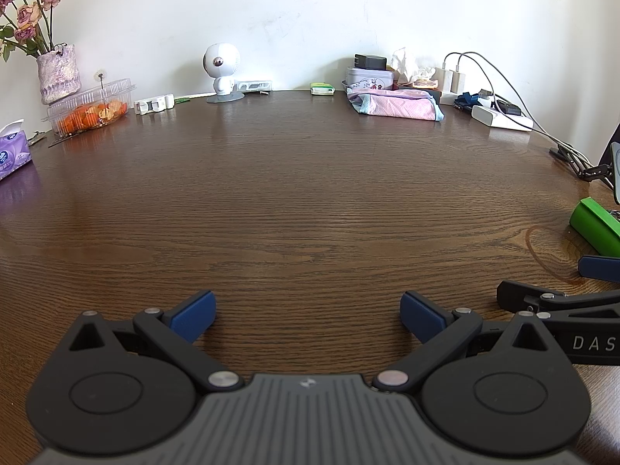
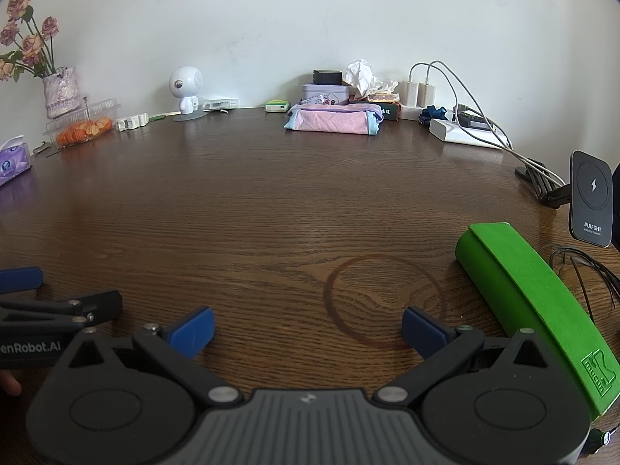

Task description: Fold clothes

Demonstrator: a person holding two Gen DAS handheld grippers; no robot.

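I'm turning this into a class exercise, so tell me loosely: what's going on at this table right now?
A person holds two handheld grippers low over a brown wooden table. The left gripper and the right gripper are both open and hold nothing. The only clothing in sight, a pink and blue folded garment, lies at the far edge near the wall, apart from both grippers. A green case sits just right of the right gripper. No handling is under way at this moment.
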